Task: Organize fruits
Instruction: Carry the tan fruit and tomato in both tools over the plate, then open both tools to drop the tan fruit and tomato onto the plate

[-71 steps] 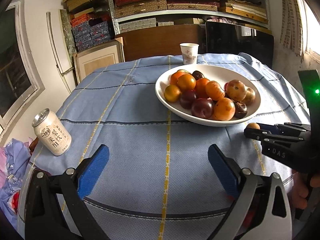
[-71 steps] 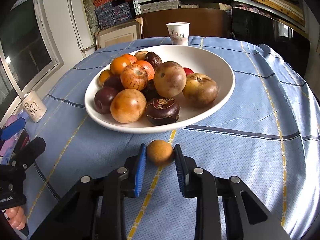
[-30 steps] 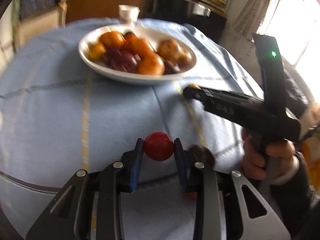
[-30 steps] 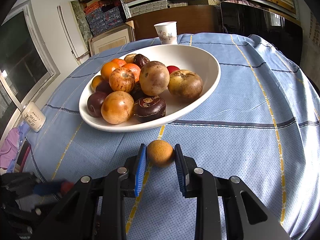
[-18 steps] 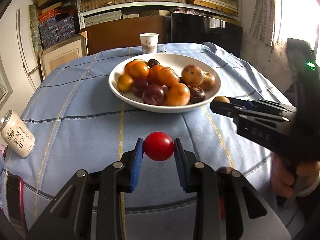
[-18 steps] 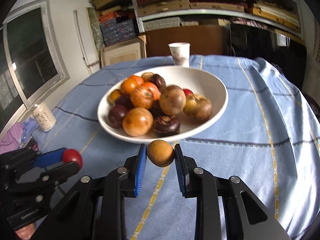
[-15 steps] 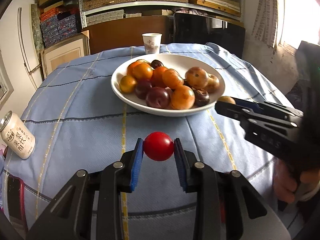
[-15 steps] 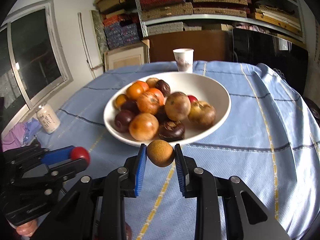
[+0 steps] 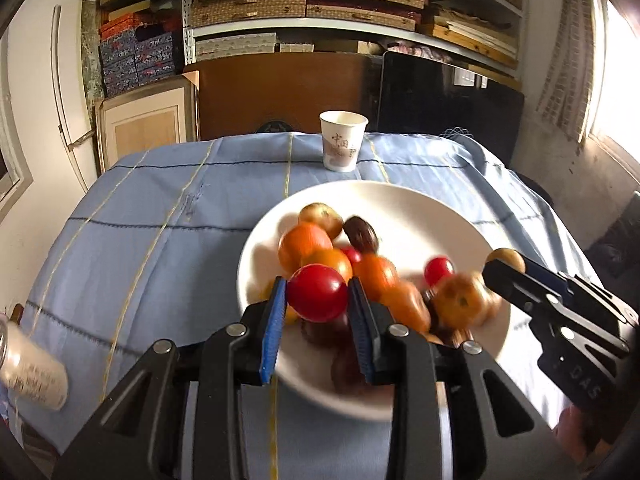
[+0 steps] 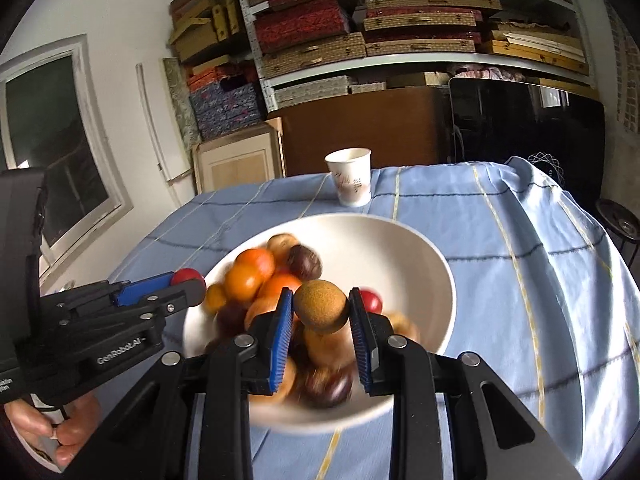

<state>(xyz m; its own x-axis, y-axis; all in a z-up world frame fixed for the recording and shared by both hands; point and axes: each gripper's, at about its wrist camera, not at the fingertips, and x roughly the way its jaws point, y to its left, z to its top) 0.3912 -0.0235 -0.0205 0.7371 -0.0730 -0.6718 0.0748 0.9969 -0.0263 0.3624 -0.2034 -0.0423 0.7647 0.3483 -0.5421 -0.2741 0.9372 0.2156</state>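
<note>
A white bowl [image 9: 460,216] full of several orange, brown and dark fruits sits on the blue tablecloth. My left gripper [image 9: 318,298] is shut on a small red fruit [image 9: 317,293], held above the bowl's near left side. My right gripper [image 10: 320,308] is shut on a round tan fruit [image 10: 321,306], held over the white bowl [image 10: 424,264] above its piled fruits. In the left wrist view the right gripper [image 9: 505,266] comes in from the right with the tan fruit [image 9: 505,257] at its tip. In the right wrist view the left gripper [image 10: 188,280] enters from the left with the red fruit [image 10: 185,276].
A white paper cup [image 9: 343,145] stands behind the bowl near the table's far edge. A drink can [image 9: 30,368] lies blurred at the left edge. Shelves stacked with boxes [image 9: 280,8], a wooden board and a dark screen stand behind the table. A person's hand [image 10: 56,428] holds the left gripper.
Both grippers have risen and moved forward with their fruits, from over the cloth before the bowl to above the bowl. The left one travelled farther. Neither grip has changed.
</note>
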